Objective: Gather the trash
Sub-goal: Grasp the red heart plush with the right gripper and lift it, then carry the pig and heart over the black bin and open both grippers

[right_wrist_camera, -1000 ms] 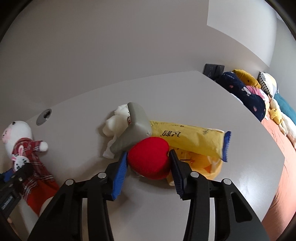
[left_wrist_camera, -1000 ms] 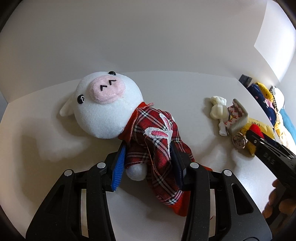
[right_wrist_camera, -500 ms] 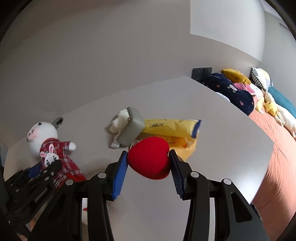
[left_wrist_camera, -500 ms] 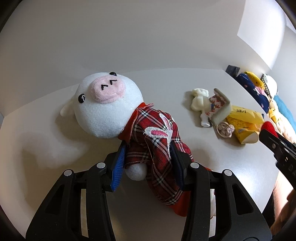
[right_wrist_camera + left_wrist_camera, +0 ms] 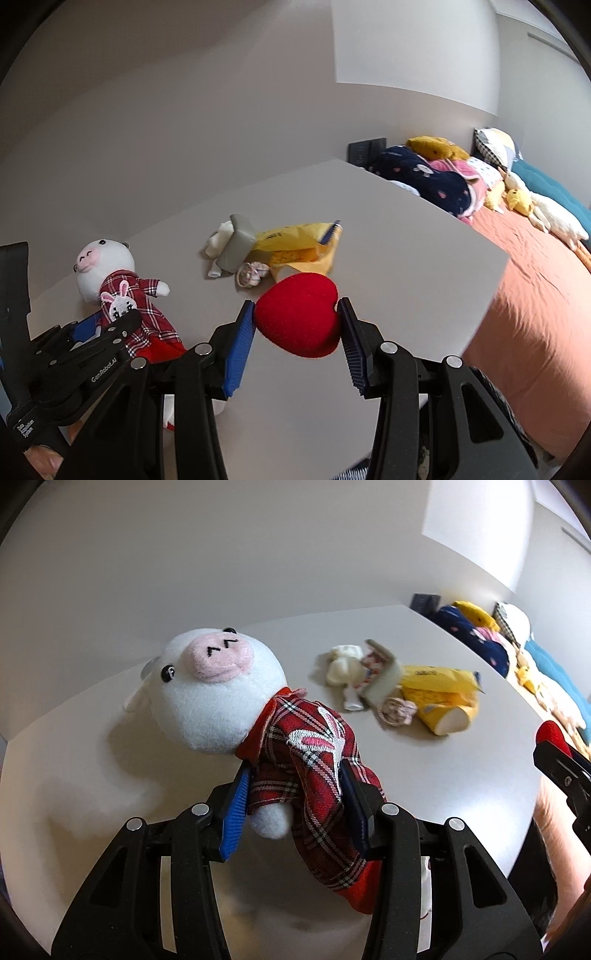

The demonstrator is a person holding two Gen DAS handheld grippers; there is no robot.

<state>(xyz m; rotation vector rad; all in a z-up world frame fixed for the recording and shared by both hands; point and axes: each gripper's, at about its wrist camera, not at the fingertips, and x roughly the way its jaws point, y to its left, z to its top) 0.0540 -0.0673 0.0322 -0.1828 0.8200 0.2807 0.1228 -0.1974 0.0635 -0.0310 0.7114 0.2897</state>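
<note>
My left gripper (image 5: pixel 295 805) is shut on a white plush pig (image 5: pixel 218 690) in a red plaid dress, gripping its body and holding it above the white table (image 5: pixel 424 775). The pig also shows in the right wrist view (image 5: pixel 118 288). My right gripper (image 5: pixel 295 328) is shut on a red plush heart (image 5: pixel 299 317), lifted above the table. A trash pile lies on the table: a yellow snack bag (image 5: pixel 291 240), a grey carton (image 5: pixel 236 247), crumpled white tissue (image 5: pixel 221 236) and a small wrapper ball (image 5: pixel 251 273).
A bed with an orange sheet (image 5: pixel 535 295) stands right of the table, with a dark blue pillow (image 5: pixel 424 181) and plush toys along the wall. A black wall socket (image 5: pixel 365 151) is behind the table's far corner.
Both grippers have risen and drawn back from the trash pile. The red heart has left the pile in my right gripper; the pig has lifted off the table in my left.
</note>
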